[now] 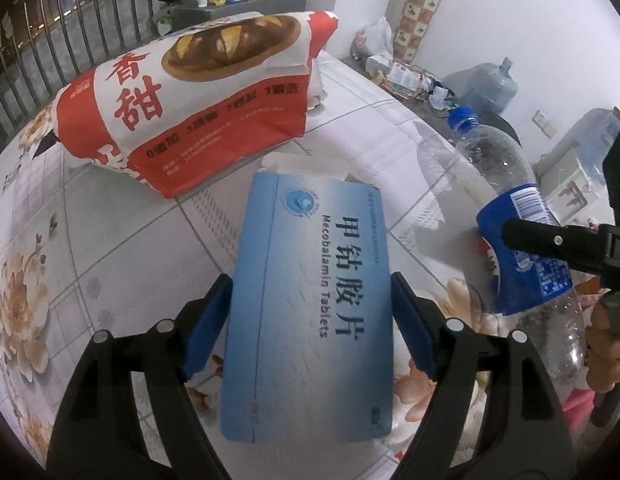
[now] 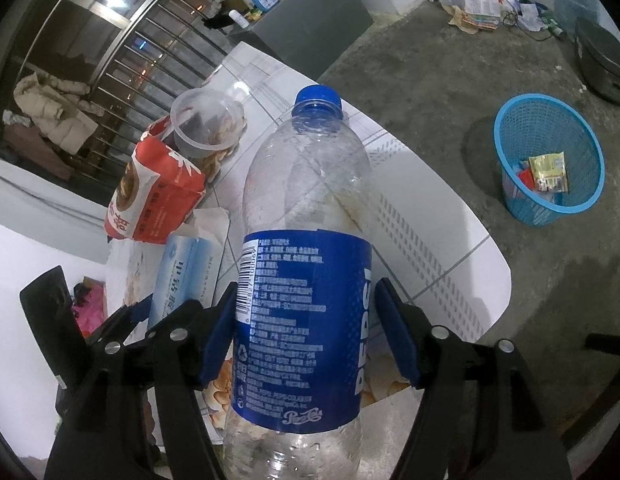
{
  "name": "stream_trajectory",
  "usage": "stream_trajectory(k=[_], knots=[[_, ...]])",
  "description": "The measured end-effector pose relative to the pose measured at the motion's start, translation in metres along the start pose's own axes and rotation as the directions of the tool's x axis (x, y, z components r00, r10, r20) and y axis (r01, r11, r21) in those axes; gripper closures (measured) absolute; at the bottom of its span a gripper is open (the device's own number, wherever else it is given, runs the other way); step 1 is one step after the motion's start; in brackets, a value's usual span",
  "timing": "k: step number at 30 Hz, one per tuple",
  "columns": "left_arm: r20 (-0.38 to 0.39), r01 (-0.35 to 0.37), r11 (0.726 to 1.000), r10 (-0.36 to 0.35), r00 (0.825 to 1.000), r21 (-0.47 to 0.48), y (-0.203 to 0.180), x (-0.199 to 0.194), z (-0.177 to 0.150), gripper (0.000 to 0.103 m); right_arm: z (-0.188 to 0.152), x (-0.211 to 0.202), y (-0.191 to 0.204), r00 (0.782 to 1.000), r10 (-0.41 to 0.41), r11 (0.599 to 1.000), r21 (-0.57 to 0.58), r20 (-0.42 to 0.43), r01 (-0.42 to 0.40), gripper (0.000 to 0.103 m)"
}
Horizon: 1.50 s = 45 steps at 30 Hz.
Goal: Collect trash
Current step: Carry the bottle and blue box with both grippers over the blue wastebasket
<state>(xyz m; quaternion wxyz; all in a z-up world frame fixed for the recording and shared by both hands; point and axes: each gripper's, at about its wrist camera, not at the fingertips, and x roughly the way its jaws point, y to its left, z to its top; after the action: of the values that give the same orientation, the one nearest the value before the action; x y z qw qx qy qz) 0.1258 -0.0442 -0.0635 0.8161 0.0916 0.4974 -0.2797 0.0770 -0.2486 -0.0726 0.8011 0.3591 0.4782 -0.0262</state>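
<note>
Left wrist view: the left claw (image 1: 312,322) is closed partway, its blue pads pressed against both long edges of the blue tablet box (image 1: 310,304), which juts forward from between them above the floral desk (image 1: 49,240). Ahead and to its left lies the red-and-white bread bag (image 1: 189,116); off to its right is the Pepsi bottle (image 1: 522,240).

Right wrist view: the right claw (image 2: 303,334) is clamped on the Pepsi bottle (image 2: 305,280) at its label, cap pointing forward. Ahead-left sit the bread bag (image 2: 153,196) and a clear plastic cup (image 2: 205,124). The blue basket (image 2: 550,160) stands on the floor, ahead-right and well apart.

Both pieces look gripped, so this seems the carry step; next, each claw should swing over the basket and open.
</note>
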Motion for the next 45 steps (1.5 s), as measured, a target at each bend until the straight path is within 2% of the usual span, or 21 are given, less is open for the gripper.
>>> stream_trajectory(k=[6,11,26,45], knots=[[0.007,-0.006,1.000,0.006,1.000,-0.013,0.002,0.005,0.001,0.032,-0.002,0.000,0.000,1.000,0.005,1.000,-0.005,0.008,-0.005,0.037],[0.014,-0.008,1.000,0.008,1.000,-0.018,0.002,0.006,0.000,0.033,-0.005,-0.001,-0.005,1.000,0.019,1.000,0.007,0.016,-0.019,0.044],[0.044,0.006,1.000,-0.005,0.999,-0.020,-0.003,0.001,0.006,0.035,-0.009,-0.013,-0.019,0.996,0.057,0.996,0.066,0.063,-0.061,0.046],[0.085,0.036,0.999,-0.035,0.996,-0.004,-0.013,-0.015,0.013,0.035,-0.010,-0.031,-0.027,0.991,0.088,0.992,0.082,0.106,-0.096,0.046]])
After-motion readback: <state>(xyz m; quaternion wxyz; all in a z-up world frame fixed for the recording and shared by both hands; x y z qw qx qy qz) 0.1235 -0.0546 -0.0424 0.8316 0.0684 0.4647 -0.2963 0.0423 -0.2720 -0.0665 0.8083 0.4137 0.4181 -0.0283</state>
